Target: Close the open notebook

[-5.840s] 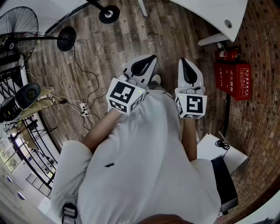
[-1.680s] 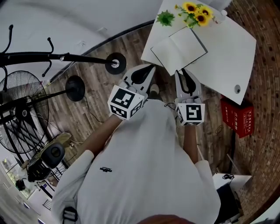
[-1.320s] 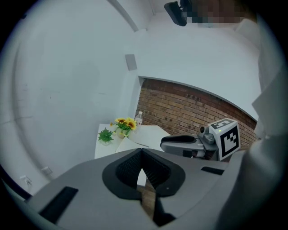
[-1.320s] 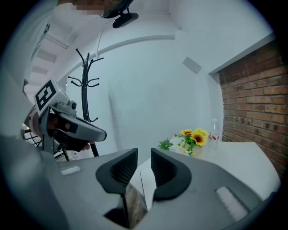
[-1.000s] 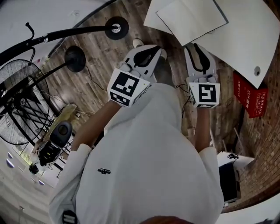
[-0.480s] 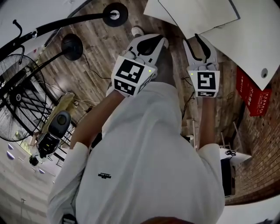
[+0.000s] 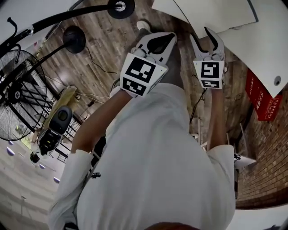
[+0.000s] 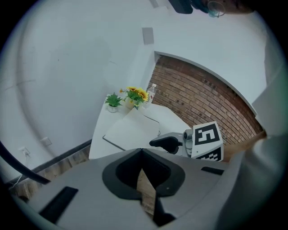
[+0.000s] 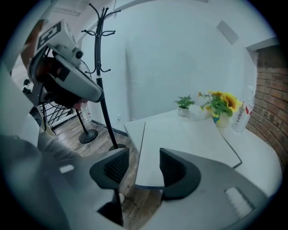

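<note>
The open notebook (image 7: 216, 11) lies flat with white pages on the white table (image 7: 265, 40); it also shows in the right gripper view (image 9: 189, 139) and the left gripper view (image 8: 128, 132). My right gripper (image 7: 204, 38) is at the table's near edge, short of the notebook. Its jaws have just been opening and stand open (image 9: 144, 166) with nothing between them. My left gripper (image 7: 155, 42) hangs over the floor to the left of the table, its fingertips meeting (image 8: 141, 152) on nothing.
At the table's far end stand sunflowers (image 9: 220, 103), a small potted plant (image 9: 184, 103) and a bottle (image 9: 238, 117). A coat stand (image 9: 101, 67) rises left of the table. A fan (image 7: 18, 90) and a red box (image 7: 263, 96) are on the wooden floor.
Both grippers have moved toward the table edge and the notebook. The right jaws have spread apart. The left jaws stay together.
</note>
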Demonstrator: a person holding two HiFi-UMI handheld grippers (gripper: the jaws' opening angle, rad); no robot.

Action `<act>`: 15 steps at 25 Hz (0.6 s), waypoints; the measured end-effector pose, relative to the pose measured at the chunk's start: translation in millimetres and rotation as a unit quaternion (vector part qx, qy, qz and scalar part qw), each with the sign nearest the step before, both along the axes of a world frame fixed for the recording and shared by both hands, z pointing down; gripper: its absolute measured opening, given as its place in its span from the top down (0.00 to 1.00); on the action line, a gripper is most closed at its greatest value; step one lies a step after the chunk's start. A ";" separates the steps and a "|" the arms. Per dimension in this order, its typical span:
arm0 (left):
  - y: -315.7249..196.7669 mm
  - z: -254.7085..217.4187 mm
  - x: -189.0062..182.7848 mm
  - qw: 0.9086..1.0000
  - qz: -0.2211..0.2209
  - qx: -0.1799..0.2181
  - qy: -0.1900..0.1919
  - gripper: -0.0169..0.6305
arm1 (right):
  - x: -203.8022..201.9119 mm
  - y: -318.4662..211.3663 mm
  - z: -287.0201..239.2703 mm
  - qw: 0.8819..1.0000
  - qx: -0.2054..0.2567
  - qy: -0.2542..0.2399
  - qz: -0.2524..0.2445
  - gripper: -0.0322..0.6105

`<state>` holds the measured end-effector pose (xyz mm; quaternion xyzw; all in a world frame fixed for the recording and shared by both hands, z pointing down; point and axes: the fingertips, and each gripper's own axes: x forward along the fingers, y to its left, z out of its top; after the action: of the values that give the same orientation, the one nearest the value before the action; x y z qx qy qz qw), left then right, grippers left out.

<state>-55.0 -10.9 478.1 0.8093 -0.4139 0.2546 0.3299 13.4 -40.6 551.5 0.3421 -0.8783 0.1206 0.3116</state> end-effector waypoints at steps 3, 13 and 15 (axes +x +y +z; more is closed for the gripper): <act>-1.0 1.3 -4.1 1.000 -0.004 -0.003 0.001 0.96 | -5.3 5.1 18.7 0.999 -0.001 0.036 -0.015 0.60; 1.1 3.5 -7.0 1.000 -0.013 -0.006 0.006 0.96 | 1.8 12.8 52.0 0.987 0.020 0.154 -0.044 0.59; 1.3 1.8 -9.4 1.000 -0.012 -0.004 0.006 0.96 | 1.7 9.6 51.8 0.986 0.023 0.164 -0.036 0.66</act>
<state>-64.4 -9.6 479.8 0.8044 -0.4203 0.2477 0.3390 15.1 -30.9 603.3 0.3325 -0.8297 0.0311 0.4472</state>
